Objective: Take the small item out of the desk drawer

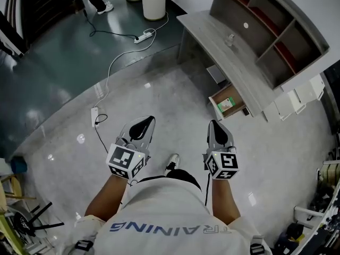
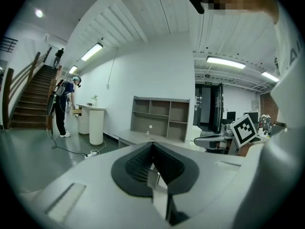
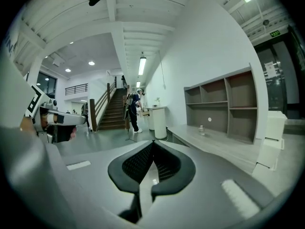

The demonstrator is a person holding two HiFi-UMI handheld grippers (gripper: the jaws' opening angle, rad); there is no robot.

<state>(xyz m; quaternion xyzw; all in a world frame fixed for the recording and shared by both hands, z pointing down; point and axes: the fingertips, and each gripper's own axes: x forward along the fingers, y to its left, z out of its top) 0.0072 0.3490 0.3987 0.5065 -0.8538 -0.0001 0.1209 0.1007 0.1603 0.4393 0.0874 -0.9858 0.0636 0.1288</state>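
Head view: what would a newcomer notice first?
Two grippers with marker cubes are held out over the pale floor, the left claw and right claw both shut and empty. Ahead to the right, the curved grey desk has one drawer pulled open with a small green item inside. A white power strip lies on the dark floor beyond.

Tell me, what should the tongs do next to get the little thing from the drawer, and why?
Probably move the right tongs forward toward the open drawer. Both it and the left tongs are shut, empty and well short of the desk, and the small item lies in the drawer.
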